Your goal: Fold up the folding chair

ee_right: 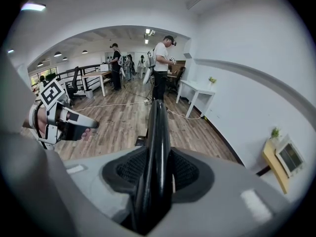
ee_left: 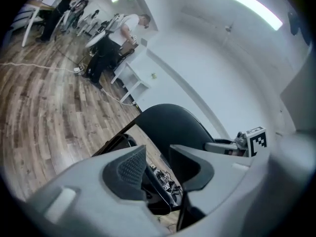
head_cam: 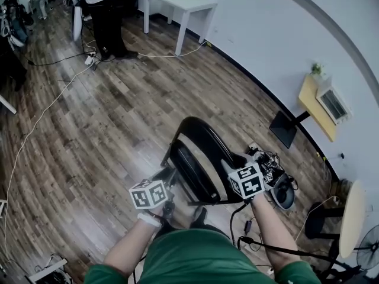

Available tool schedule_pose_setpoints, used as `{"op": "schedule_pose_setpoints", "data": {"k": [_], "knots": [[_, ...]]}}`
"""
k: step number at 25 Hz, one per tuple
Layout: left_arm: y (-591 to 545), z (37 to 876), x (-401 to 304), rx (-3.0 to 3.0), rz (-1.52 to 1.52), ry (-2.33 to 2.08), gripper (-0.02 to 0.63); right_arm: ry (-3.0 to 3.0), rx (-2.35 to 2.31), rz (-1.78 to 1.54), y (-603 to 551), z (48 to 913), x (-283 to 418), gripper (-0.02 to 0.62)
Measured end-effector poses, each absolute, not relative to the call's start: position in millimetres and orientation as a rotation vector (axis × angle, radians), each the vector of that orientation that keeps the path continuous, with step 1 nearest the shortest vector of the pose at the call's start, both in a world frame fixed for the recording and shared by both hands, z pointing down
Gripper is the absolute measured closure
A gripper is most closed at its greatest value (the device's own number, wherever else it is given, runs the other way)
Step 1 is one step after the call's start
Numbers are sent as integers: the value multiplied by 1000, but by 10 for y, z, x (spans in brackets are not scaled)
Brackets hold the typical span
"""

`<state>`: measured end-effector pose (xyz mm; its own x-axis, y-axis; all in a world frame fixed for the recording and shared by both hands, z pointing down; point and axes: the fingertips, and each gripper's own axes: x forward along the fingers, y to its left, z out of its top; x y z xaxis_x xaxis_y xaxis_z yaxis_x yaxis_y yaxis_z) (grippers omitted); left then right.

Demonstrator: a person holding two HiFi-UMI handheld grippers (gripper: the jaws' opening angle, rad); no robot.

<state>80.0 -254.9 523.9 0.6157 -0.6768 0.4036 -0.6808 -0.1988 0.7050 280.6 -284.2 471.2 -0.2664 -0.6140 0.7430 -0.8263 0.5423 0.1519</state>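
Observation:
The black folding chair (head_cam: 201, 152) stands on the wood floor right in front of me, its seat tipped up close to the backrest. My right gripper (head_cam: 230, 165) is shut on the backrest's glossy black edge (ee_right: 158, 127), which runs straight up between its pads (ee_right: 185, 171). My left gripper (head_cam: 167, 181) hovers at the chair's near left side by the frame. In the left gripper view its jaws (ee_left: 158, 164) stand apart. A thin dark chair edge shows in the gap, and floor shows beside it. The backrest (ee_left: 173, 127) rises just beyond.
A tangle of cables and a power strip (head_cam: 269, 167) lies on the floor right of the chair, close to the white wall. A person (head_cam: 106, 16) stands far back by a white table (head_cam: 180, 2). A cable (head_cam: 53, 93) crosses the floor at left. A round table (head_cam: 352, 218) stands at right.

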Motion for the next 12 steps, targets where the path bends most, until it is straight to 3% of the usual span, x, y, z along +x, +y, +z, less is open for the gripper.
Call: {"op": "schedule_pose_setpoints", "data": {"k": [5, 12], "knots": [[-2682, 4663, 696, 2186, 56, -1251, 540, -1988, 1161, 335, -2836, 4675, 2780, 440], [-2659, 4389, 580, 2386, 67, -1396, 555, -1982, 1168, 329, -2819, 4681, 2775, 440]]}}
